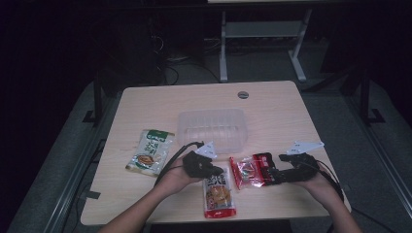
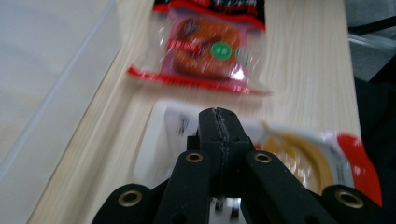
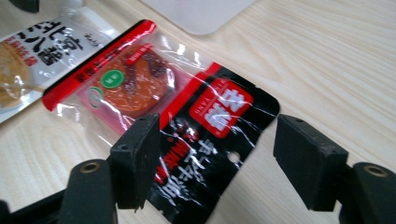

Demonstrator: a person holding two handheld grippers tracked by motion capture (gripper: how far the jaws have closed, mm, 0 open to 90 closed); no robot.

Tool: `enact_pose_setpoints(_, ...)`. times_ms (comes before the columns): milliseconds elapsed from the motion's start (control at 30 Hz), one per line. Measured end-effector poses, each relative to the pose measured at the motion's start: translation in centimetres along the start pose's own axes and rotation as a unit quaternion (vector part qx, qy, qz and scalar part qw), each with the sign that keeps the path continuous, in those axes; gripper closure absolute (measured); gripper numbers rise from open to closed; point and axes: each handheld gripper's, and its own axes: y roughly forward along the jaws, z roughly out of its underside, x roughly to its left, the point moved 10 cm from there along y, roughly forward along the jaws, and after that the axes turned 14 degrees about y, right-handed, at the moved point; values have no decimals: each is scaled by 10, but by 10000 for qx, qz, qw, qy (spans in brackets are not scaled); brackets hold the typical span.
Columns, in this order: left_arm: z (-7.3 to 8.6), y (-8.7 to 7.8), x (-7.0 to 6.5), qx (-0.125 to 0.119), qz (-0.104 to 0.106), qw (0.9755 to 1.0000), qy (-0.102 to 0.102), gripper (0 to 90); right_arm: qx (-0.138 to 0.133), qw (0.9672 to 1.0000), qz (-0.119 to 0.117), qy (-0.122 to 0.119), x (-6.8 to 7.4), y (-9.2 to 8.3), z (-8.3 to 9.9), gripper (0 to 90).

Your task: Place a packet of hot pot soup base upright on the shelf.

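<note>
From above, three packets lie on the surface near a clear tub, probably waiting to go in. Left tongs are pinched shut over the white packet, seemingly nipping its edge. Right tongs stand open around the red packet, not holding it.

In the left gripper view the white snack packet beneath the closed fingers is blurred, and the fingers hide its middle. The red packet beyond them is cut off by the top edge. Its print is unreadable.
</note>
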Motion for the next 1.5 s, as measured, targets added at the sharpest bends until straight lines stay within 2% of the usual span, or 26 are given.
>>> enact_pose_setpoints(67, -4, 7, 3, 88, -1, 9998, 178, 896, -46, 10000, 20, 73, -3, -1, 2, 303)
enact_pose_setpoints(167, -12, 15, 9, 64, 46, 9996, 278, 895, -91, 9999, 67, 110, -10, -3, 7, 289)
enact_pose_setpoints(300, -21, 24, 14, 24, 132, 9995, 284, 895, -160, 9996, 129, 183, -16, -5, 11, 279)
enact_pose_setpoints(433, -27, 34, 16, -26, 123, 9993, 352, 895, -214, 9993, 153, 275, -19, -6, 11, 268)
enact_pose_setpoints(567, -22, 41, 16, 132, 118, 9990, 421, 895, -311, 9989, 224, 286, -22, -8, 10, 258)
enact_pose_setpoints(700, -19, 45, 17, 123, 138, 9990, 395, 895, -350, 9986, 255, 298, -24, -9, 10, 242)
enact_pose_setpoints(833, -14, 51, 16, 242, 167, 9987, 427, 895, -381, 9986, 259, 249, -25, -9, 10, 238)
enact_pose_setpoints(1100, -4, 50, 13, 370, 214, 9983, 400, 894, -387, 9986, 231, 274, -25, -9, 7, 201)
enact_pose_setpoints(1433, 4, 49, 13, 498, 265, 9977, 363, 895, -456, 9984, -98, 319, -15, -13, 1, 144)
enact_pose_setpoints(1500, 5, 50, 13, 507, 274, 9978, 339, 895, -431, 9982, -167, 386, -11, -13, 0, 131)
